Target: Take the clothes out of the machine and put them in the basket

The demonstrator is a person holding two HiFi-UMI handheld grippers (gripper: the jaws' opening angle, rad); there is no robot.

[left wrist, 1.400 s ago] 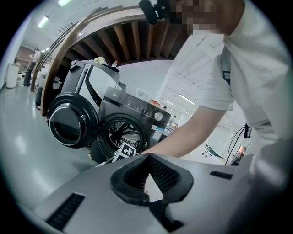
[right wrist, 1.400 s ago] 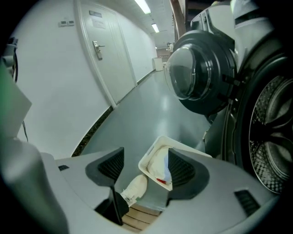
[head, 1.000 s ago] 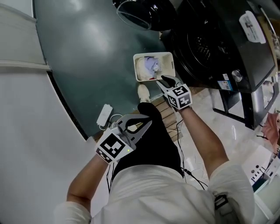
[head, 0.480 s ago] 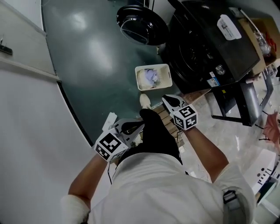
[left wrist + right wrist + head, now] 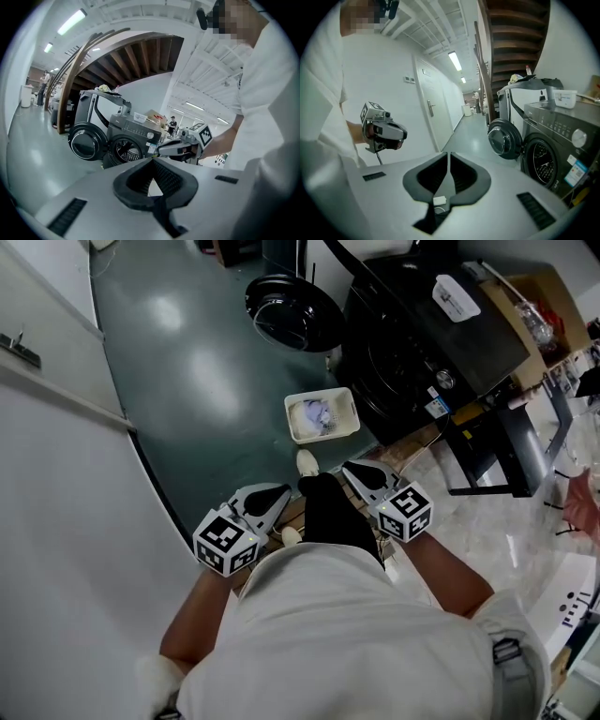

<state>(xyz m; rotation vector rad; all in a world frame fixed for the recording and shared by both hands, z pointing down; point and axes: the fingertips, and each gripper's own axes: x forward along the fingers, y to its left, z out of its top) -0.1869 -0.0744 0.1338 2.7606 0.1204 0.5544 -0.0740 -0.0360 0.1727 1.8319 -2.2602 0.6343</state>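
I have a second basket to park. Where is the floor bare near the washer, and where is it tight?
Bare: the green floor between the white wall and the basket, beside the open washer door. Tight: the gap between basket and washer, and the spot by the person's shoe.

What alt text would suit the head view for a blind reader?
Seen from above, a person holds the left gripper and right gripper, both shut and empty. On the floor ahead, a white basket holds clothes beside a dark washing machine with its door open.
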